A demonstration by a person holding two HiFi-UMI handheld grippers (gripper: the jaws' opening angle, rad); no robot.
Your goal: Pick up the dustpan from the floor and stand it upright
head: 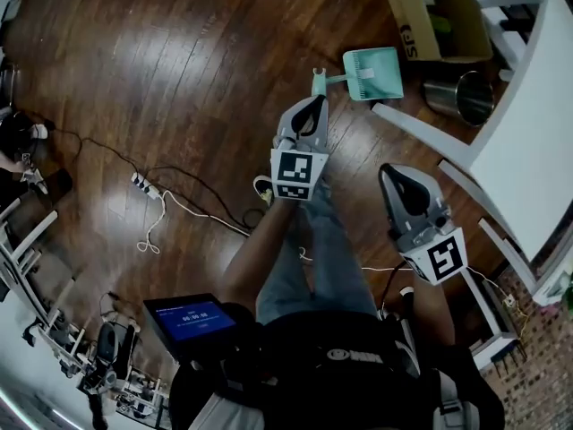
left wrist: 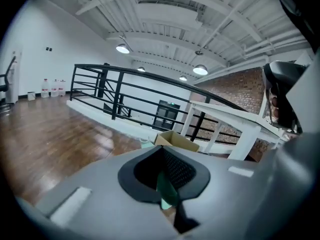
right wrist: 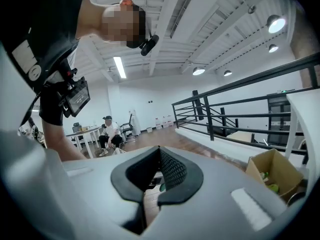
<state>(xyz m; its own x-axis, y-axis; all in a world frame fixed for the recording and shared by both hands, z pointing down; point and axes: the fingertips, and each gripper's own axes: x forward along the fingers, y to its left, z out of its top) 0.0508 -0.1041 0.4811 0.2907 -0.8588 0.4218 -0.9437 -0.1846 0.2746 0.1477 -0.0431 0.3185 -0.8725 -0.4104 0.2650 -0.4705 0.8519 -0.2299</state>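
Note:
The teal dustpan rests on the wooden floor by a white table leg, its handle reaching left. From above I cannot tell whether it stands upright or lies flat. My left gripper hangs above the floor just short of the handle's end, apart from it, jaws together and empty. In the left gripper view its shut jaws fill the foreground, with a strip of the teal dustpan showing through the slot. My right gripper hangs further right, jaws together, holding nothing.
An open cardboard box and a metal bin stand beside the white table. Cables and a power strip trail across the floor at left. A black railing runs behind. A person sits at a desk.

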